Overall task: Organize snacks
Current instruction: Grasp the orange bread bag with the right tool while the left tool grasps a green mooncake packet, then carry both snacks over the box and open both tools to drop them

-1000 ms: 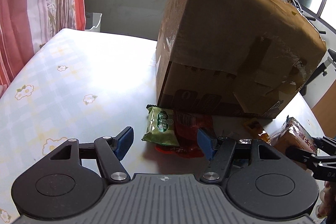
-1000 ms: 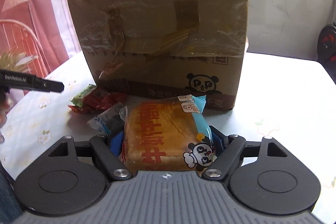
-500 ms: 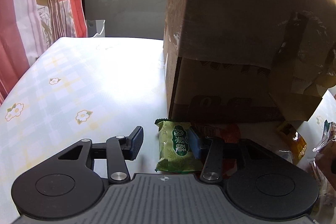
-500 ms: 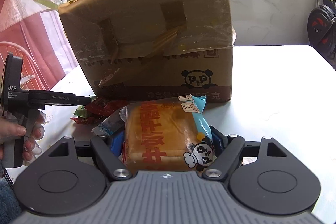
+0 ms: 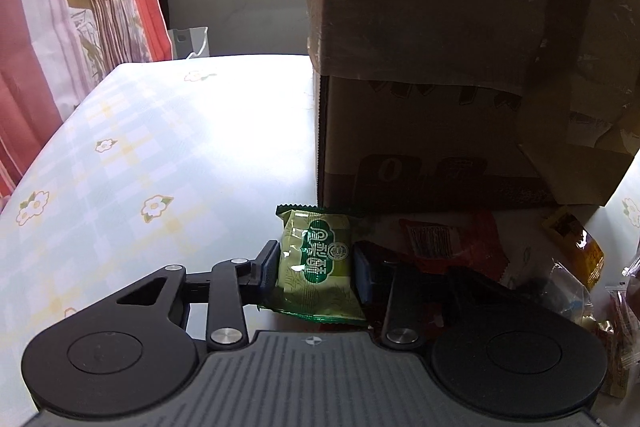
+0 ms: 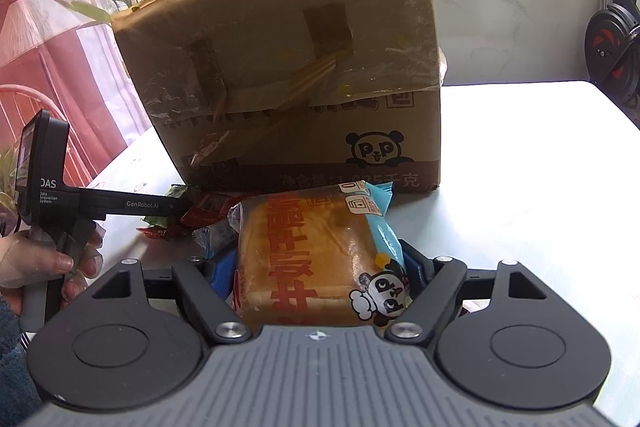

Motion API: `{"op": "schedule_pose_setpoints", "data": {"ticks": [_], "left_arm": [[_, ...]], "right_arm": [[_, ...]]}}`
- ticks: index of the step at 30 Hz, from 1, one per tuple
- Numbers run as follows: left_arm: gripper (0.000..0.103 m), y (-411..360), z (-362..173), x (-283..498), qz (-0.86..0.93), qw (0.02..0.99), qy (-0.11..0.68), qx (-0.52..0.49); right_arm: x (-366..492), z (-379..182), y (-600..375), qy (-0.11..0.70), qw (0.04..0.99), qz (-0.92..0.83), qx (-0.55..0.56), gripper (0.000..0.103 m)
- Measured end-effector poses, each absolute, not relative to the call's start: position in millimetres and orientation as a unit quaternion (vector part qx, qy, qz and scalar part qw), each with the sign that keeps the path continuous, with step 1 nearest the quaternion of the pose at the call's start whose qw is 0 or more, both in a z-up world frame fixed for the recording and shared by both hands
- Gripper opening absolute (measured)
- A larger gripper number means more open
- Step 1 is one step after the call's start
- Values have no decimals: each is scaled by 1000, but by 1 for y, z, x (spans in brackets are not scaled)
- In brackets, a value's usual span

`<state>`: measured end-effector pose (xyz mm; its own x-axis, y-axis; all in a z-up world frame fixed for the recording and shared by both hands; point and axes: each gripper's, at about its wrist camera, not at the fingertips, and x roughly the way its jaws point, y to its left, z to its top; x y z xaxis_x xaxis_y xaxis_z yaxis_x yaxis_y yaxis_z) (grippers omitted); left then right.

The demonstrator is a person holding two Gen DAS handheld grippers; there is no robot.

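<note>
Risk sits with the green snack packet [image 5: 316, 263]: the left gripper [image 5: 315, 267] pinches slick film at its sides, so lifting could let it slide out; it lies at 6 o'clock of the cardboard box [image 5: 460, 67]; 0.5 s ago these fingers stood apart; the right gripper [image 6: 316, 267] stays clamped on the bread pack [image 6: 312, 259].

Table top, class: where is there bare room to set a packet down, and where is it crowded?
Bare: the floral tablecloth left of the cardboard box, toward the curtain; also the white stretch right of the box. Crowded: the box's front foot, with the green packet, red packet and orange packet.
</note>
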<state>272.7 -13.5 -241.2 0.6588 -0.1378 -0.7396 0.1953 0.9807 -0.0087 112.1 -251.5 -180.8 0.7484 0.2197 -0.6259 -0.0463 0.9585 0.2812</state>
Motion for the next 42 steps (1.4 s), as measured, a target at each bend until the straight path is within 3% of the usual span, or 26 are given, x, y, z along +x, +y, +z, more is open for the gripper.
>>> {"op": "schedule_pose_setpoints", "data": {"ticks": [14, 28, 39, 42], "left_arm": [[41, 32, -174, 212, -113, 932, 345, 13], [41, -24, -23, 222, -191, 968, 163, 30], [41, -87, -38, 317, -172, 961, 214, 26], [52, -97, -49, 332, -160, 960, 226, 46]], "right_arm": [[97, -146, -256, 305, 941, 76, 128, 78], [133, -16, -275, 167, 980, 84, 68, 78], [261, -19, -283, 220, 967, 35, 127, 80], [276, -30, -286, 258, 958, 27, 124, 81]]}}
